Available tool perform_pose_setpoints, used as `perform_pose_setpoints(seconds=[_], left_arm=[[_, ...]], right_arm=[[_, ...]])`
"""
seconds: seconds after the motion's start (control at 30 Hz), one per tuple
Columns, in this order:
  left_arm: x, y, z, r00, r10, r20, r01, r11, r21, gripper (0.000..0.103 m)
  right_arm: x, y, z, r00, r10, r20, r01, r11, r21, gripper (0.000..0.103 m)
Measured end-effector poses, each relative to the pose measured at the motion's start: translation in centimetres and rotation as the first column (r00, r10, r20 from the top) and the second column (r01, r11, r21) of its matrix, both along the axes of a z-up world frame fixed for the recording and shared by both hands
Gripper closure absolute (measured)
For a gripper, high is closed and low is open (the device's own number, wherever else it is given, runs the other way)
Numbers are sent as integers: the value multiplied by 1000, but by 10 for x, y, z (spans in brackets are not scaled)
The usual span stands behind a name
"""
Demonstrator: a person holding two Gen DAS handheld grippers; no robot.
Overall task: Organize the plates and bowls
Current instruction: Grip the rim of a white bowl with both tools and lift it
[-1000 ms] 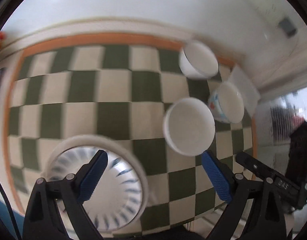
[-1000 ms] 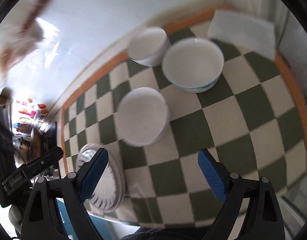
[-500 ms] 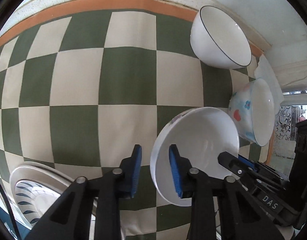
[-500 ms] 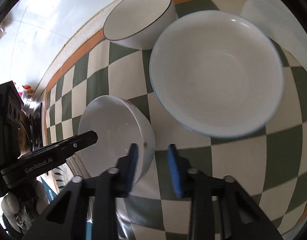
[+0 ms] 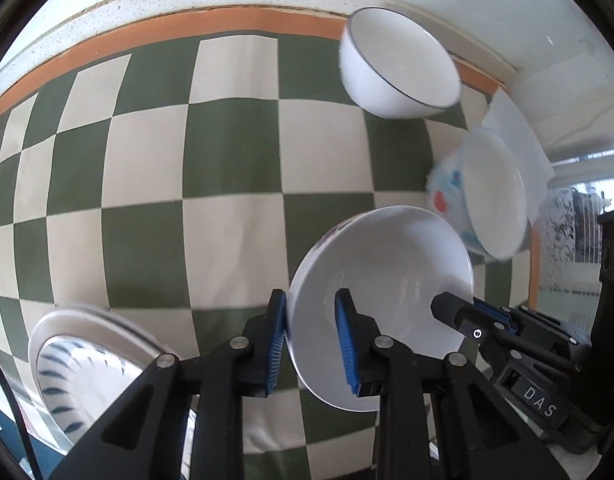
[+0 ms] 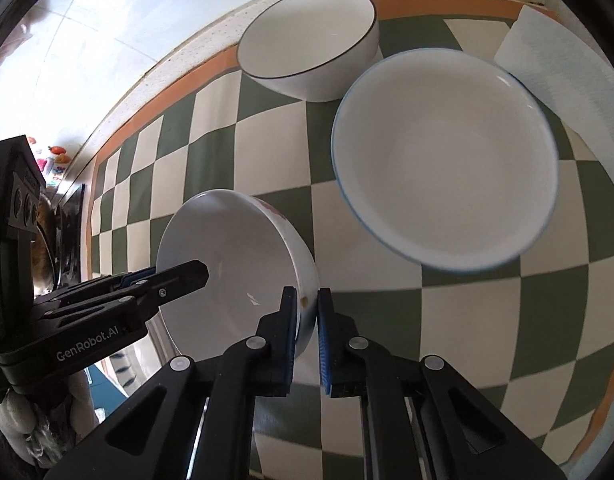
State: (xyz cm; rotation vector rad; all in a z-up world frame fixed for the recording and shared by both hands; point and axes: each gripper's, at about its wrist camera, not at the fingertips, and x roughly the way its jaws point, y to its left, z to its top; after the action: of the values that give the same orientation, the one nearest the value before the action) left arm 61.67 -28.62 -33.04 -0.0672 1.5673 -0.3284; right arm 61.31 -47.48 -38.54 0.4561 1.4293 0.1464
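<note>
A plain white bowl (image 5: 387,280) (image 6: 227,260) with a faint flower print outside sits on the green-and-cream checked cloth (image 5: 187,160). My left gripper (image 5: 311,300) is shut on its left rim, one pad inside and one outside. My right gripper (image 6: 307,294) is on the opposite rim, its jaws closing with the pads pressed on the bowl's wall. Each gripper shows in the other's view: the right gripper (image 5: 467,316) and the left gripper (image 6: 195,276). A white bowl with a thin dark rim (image 5: 399,68) (image 6: 307,40) and a larger blue-patterned bowl (image 5: 491,196) (image 6: 447,160) stand behind.
A stack of plates with blue stripes (image 5: 79,352) lies at the cloth's near left corner. A folded white sheet (image 5: 515,136) (image 6: 567,60) lies behind the blue-patterned bowl. A white tiled wall borders the orange-edged cloth at the back.
Both grippers came down from well above the table onto the plain white bowl. Their jaws went from wide open to shut on its opposite rims.
</note>
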Motion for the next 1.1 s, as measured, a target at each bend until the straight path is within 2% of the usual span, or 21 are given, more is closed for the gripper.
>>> perform_pose_setpoints(seconds=[0.2, 0.37, 0.53, 0.77, 1.1], left_arm=[[-25, -6, 15, 999, -39, -7, 38, 999, -20, 81], [-48, -2, 7, 998, -44, -39, 43, 998, -37, 81], [-61, 0, -9, 996, -37, -83, 35, 999, -31, 81], [-66, -10, -24, 995, -60, -83, 59, 998, -11, 81], [-72, -24, -34, 993, -84, -87, 84, 996, 6, 80]], right_arm=[[-33, -7, 18, 1000, 4, -8, -4, 1000, 7, 92], [-62, -10, 23, 1000, -3, -22, 3, 1000, 14, 92], [-81, -10, 10, 998, -8, -55, 9, 1000, 22, 92], [-89, -6, -8, 996, -17, -88, 19, 1000, 20, 92], [-93, -9, -15, 994, -21, -111, 22, 1000, 11, 92]])
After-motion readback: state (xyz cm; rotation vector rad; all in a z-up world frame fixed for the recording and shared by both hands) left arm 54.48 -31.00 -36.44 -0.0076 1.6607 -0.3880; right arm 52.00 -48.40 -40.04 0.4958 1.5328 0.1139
